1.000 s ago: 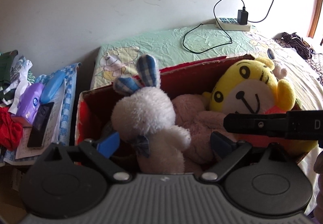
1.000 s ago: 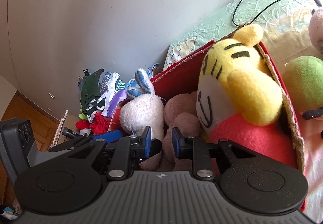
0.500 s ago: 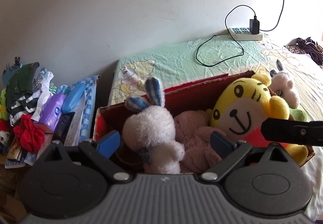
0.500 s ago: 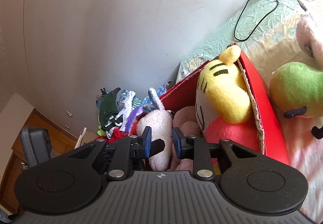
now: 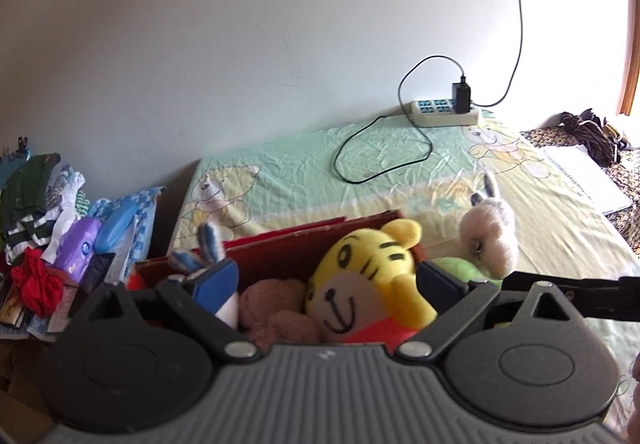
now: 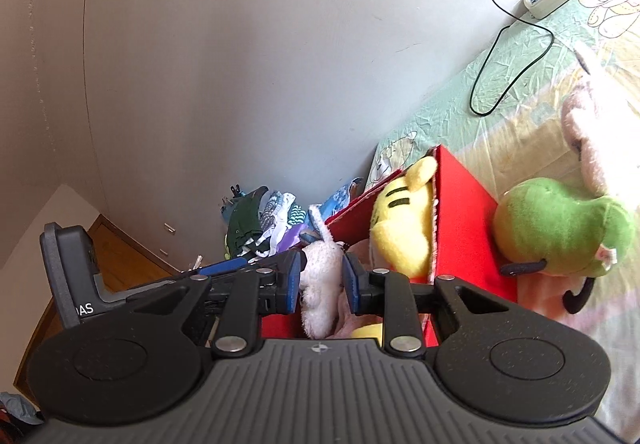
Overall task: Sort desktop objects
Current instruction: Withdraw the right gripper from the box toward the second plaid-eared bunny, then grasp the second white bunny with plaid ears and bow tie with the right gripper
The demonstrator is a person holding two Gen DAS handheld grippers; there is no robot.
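A red cardboard box (image 5: 304, 244) stands on the bed and holds a yellow tiger plush (image 5: 360, 276), a pink plush (image 5: 276, 304) and a white rabbit with blue checked ears (image 5: 208, 244). My left gripper (image 5: 328, 284) hangs in front of and above the box, jaws wide open and empty. In the right wrist view my right gripper (image 6: 322, 280) is off the box's side, jaws a narrow gap apart and holding nothing; the white rabbit (image 6: 320, 276) shows behind the gap. Outside the box (image 6: 460, 212) lie a green plush (image 6: 560, 228) and a pale pink rabbit plush (image 5: 492, 232).
A power strip (image 5: 444, 112) with a charger and a looped black cable lies by the wall. Left of the bed is a pile of clothes and packets (image 5: 60, 224). A white sheet of paper (image 5: 580, 180) and dark cloth lie at the far right.
Both grippers have drawn back and up from the box, so it and its toys look smaller and lower. The green and pale pink plush have come into the left view. Both jaw gaps look unchanged.
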